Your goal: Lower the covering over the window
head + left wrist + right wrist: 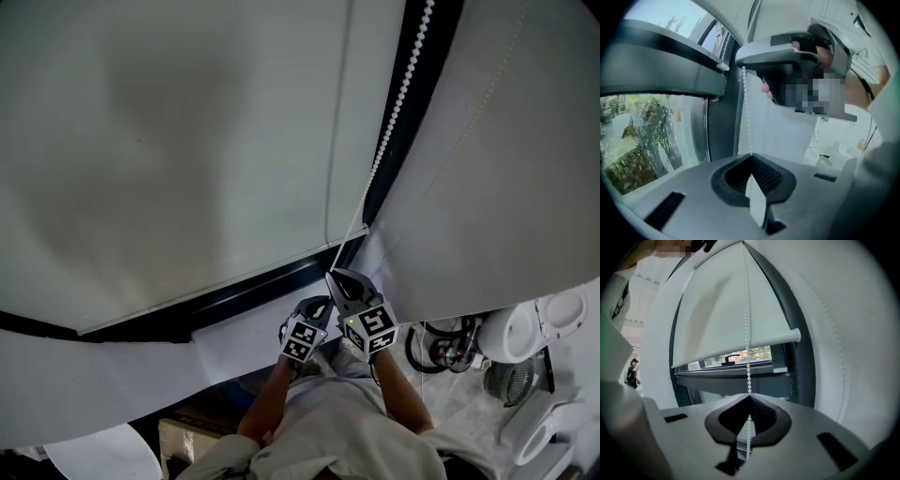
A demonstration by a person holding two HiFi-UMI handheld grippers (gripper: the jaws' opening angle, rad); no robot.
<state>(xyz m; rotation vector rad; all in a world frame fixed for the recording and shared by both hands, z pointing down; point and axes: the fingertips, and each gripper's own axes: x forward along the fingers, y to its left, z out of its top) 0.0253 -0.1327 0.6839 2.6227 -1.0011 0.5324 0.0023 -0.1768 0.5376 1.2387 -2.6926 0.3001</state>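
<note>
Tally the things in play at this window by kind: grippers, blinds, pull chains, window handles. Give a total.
Grippers: 2, the left gripper and the right gripper, both shut on the chain
Roller blind: 1
Bead chain: 1
Window handle: 1
Total: 5

The blind (726, 310) and beaded cord (748, 362) are white, the window frame (731, 378) dark grey (green foliage (647, 136) outside).
</note>
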